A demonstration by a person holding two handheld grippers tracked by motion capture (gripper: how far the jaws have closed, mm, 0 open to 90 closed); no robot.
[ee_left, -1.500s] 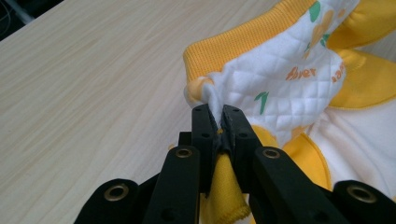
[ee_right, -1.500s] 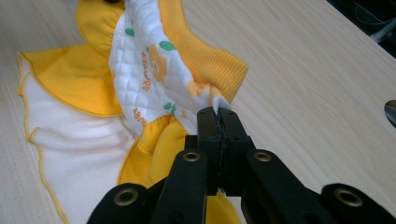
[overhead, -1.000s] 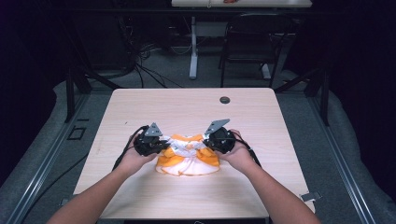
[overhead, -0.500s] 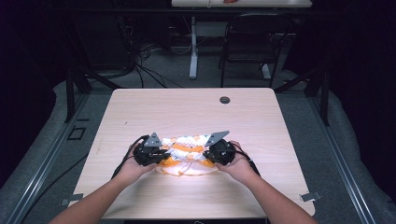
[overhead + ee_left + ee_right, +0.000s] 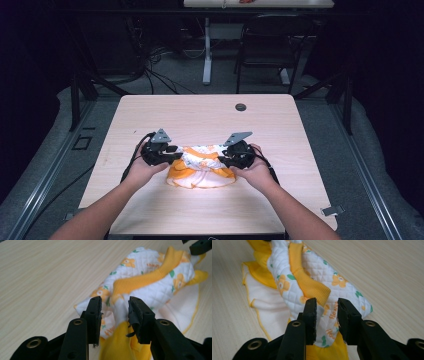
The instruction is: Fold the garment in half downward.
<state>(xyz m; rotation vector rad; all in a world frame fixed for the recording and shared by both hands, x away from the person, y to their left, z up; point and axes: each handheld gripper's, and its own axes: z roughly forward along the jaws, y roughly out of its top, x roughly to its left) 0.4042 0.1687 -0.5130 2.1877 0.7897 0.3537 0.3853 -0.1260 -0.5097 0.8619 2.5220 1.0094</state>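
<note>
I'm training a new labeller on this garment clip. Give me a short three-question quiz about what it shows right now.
1. True or false: the yellow and white garment lies bunched on the wooden table between the two hands.
2. In the left gripper view, the left tongs are: A) clamped flat on bare table, B) parted with cloth between the pads, C) holding a cup.
3. What small dark round thing sits near the table's far edge?

Key:
1. True.
2. B; the jaws have just been opening. The right tongs stand the same way.
3. A dark round cap or grommet; which of the two is too small to tell.
</note>
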